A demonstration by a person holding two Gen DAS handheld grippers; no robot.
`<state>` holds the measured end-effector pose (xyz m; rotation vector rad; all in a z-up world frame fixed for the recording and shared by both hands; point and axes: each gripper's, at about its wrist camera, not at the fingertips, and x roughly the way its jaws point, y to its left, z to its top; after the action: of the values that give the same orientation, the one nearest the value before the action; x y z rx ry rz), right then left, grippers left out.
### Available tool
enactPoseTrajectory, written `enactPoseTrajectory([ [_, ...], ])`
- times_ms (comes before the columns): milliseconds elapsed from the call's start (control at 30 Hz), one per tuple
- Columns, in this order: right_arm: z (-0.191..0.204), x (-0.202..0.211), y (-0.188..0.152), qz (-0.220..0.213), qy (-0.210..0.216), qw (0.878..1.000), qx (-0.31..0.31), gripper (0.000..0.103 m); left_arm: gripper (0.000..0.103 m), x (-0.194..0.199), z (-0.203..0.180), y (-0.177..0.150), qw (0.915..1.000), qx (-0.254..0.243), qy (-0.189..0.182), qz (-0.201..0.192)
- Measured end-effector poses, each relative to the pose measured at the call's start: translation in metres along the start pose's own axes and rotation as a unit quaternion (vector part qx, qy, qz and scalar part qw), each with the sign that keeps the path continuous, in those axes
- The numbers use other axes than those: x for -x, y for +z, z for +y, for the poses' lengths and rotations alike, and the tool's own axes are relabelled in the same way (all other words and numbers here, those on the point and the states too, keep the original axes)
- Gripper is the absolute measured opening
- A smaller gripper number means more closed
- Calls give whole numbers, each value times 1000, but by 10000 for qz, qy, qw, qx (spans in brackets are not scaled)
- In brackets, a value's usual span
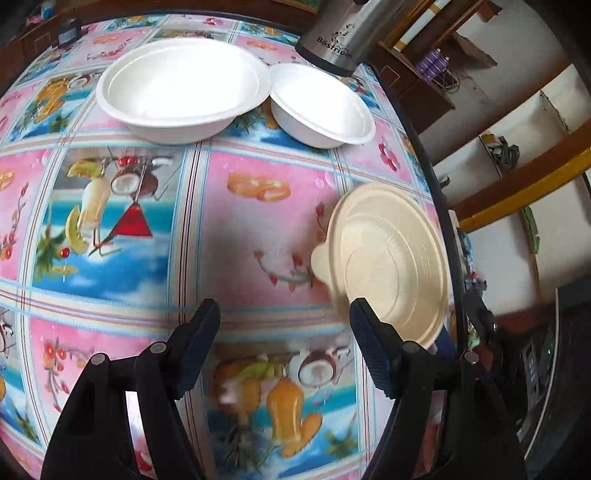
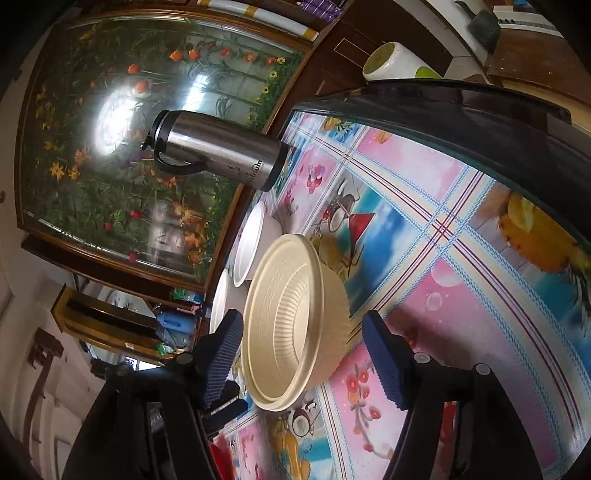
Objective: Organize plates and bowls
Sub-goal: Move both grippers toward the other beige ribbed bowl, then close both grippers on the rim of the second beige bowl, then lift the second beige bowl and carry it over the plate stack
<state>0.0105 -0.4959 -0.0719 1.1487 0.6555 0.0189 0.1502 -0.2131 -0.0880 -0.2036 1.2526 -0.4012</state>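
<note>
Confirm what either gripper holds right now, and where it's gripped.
Nothing is held. The left gripper is open over the tablecloth; the right gripper is open, straddling the beige bowl without clamping it.

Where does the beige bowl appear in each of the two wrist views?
Left wrist: beige bowl at right, near the table edge, beside the right finger.
Right wrist: beige bowl at lower centre, between the open fingers.
Shared landmark: steel thermos, beyond the white bowls.
</note>
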Motion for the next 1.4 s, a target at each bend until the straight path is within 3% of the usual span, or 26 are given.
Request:
enactPoseTrajectory([
  [200, 1, 0, -2, 10, -8, 10000, 49, 59, 72, -9, -12, 4, 10000, 0, -26, 61],
  [367, 6, -2, -4, 6, -138, 9997, 198, 42, 72, -16, -18, 5, 9996, 51, -224, 170],
  [633, 6, -6, -6, 43, -186, 9995, 250, 30, 71, -22, -27, 7, 9996, 59, -242, 99],
  [667, 7, -6, -7, 51, -212, 9994, 264, 27, 69, -22, -27, 7, 9997, 53, -226, 76],
  [733, 6, -8, -7, 52, -260, 9993, 280, 22, 45, -23, -29, 7, 9997, 24, -243, 42],
  [767, 6, -8, -7, 69, -272, 9992, 272, 18, 42, -25, -29, 8, 9996, 10, -261, 65],
  [833, 4, -10, -6, 92, -305, 9992, 239, 15, 24, -28, -29, 8, 9994, 25, -317, 103],
  [933, 2, -9, -6, 94, -288, 9993, 213, 14, 13, -28, -27, 7, 9995, 38, -307, 62],
  [1400, 12, -13, -11, 175, -305, 9981, 506, 11, 12, -20, -12, -1, 9994, 127, -314, 36],
])
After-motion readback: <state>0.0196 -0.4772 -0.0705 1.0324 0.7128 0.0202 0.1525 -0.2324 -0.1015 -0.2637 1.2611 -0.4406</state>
